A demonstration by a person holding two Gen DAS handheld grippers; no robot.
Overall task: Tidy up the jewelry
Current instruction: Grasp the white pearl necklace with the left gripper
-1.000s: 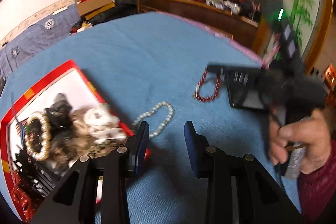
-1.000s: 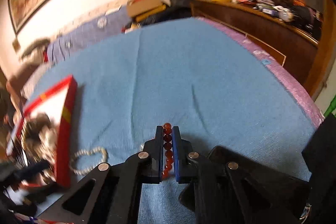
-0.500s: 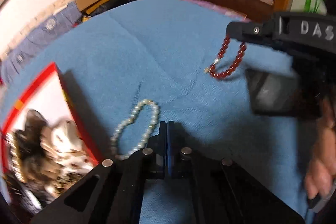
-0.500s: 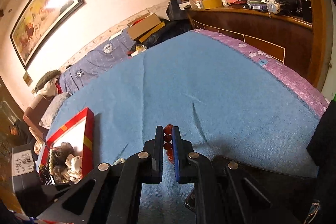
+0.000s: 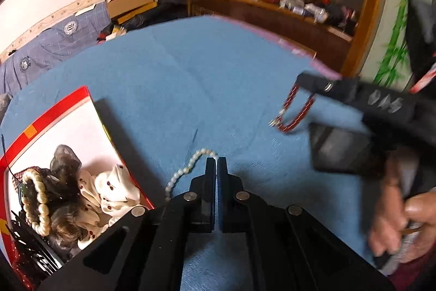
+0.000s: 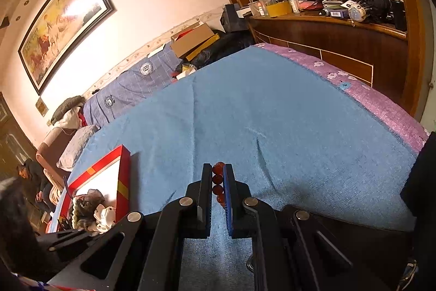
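The red box (image 5: 58,102) sits at the left on the blue blanket (image 5: 190,89), its near corner cut off behind the left claw's frame. Inside is a tangle: a pearl bracelet (image 5: 35,198), something dark, white pieces with red dots (image 5: 114,190), hard to tell apart. Just right of the box lies a pearl strand (image 5: 185,171); its near end disappears behind the left claw (image 5: 217,162), whose jaws are pressed together, and I cannot tell whether they pinch a pearl. Further right, the right claw (image 6: 218,176) clamps a red bead bracelet (image 5: 294,111), which dangles above the blanket, blurred. The hand (image 5: 403,220) at the far right is smeared too. Behind the bed, a wooden shelf (image 6: 327,26) holds clutter.
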